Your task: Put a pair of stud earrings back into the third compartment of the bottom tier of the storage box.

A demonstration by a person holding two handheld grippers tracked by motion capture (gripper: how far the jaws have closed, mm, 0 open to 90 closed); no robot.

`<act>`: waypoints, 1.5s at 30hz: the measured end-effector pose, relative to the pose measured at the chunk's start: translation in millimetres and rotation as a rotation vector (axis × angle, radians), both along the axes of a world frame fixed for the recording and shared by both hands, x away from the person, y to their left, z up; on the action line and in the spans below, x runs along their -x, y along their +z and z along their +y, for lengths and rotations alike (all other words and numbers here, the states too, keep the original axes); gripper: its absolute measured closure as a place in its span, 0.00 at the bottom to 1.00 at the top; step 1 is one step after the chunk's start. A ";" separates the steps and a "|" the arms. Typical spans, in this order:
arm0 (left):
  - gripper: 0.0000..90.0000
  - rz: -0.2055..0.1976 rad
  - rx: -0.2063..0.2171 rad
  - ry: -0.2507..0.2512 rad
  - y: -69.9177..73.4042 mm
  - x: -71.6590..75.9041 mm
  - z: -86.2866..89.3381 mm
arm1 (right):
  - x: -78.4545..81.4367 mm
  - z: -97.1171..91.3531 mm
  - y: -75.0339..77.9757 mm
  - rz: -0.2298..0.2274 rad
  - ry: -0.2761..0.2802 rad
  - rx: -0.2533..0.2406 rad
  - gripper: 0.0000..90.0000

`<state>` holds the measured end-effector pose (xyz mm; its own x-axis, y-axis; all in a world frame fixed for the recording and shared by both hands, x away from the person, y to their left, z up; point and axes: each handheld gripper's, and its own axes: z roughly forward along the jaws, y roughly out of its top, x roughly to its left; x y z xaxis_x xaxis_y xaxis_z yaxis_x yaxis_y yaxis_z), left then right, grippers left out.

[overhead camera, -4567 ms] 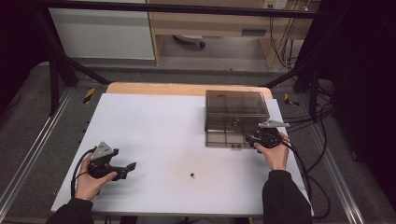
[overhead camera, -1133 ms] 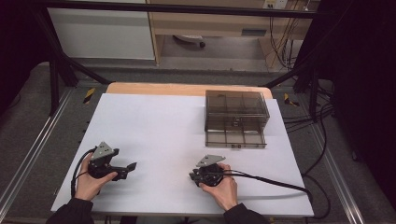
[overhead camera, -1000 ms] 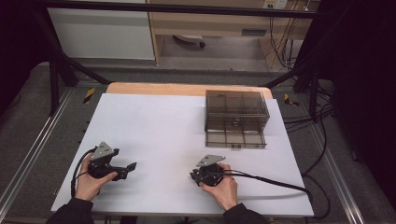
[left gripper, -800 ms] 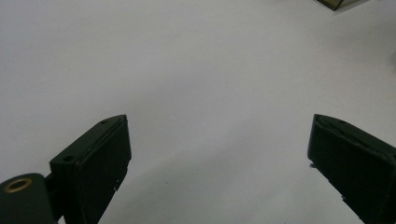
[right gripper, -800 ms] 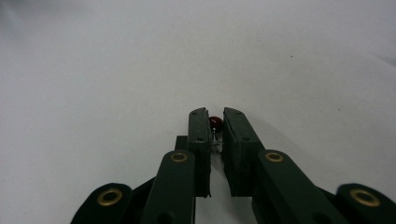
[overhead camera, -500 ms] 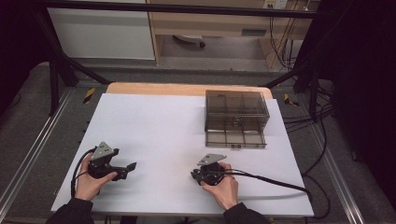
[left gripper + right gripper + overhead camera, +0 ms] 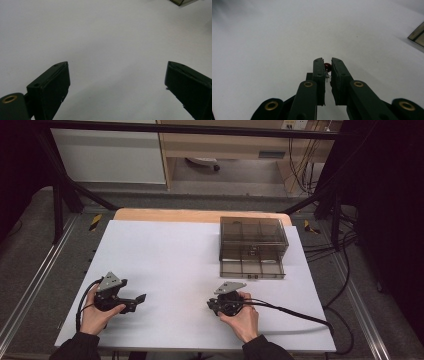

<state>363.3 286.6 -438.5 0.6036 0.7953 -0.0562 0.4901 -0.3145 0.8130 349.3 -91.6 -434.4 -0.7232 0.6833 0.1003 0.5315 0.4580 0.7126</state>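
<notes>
- You are pinching a small dark-red bead-like part (image 7: 327, 66) with the right gripper (image 7: 326, 65); its jaws are nearly closed with the part caught between the tips, low against the white table sheet (image 7: 180, 260).
- What the red part is exactly is too small to tell; a tiny pale bit is showing just beneath it.
- You are holding that gripper (image 7: 216, 306) at the near middle of the sheet, well apart from the smoky transparent drawer box (image 7: 252, 245) at the far right, whose bottom drawer is standing pulled out, likely to receive or give up small parts.
- You are resting the left gripper (image 7: 140, 298) at the near left, jaws spread wide and holding nothing, probably parked out of the way.
- Its view is looking across bare sheet, so it is not helping with the pinch.
</notes>
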 end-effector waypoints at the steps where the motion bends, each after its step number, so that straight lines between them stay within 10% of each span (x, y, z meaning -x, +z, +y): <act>1: 0.06 0.000 0.000 0.000 0.1 0.0 0.0 | -0.2 -0.5 0.7 -0.002 -0.002 0.002 0.92; 45: 0.06 0.002 -0.002 -0.002 -0.3 -0.3 0.8 | -26.0 -83.1 27.8 -0.041 -0.202 0.012 0.92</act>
<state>363.6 287.4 -438.7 0.6048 0.7945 -0.0556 0.4912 -0.3171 0.8113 375.3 -174.7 -406.6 -0.5751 0.8156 0.0642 0.5836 0.3540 0.7309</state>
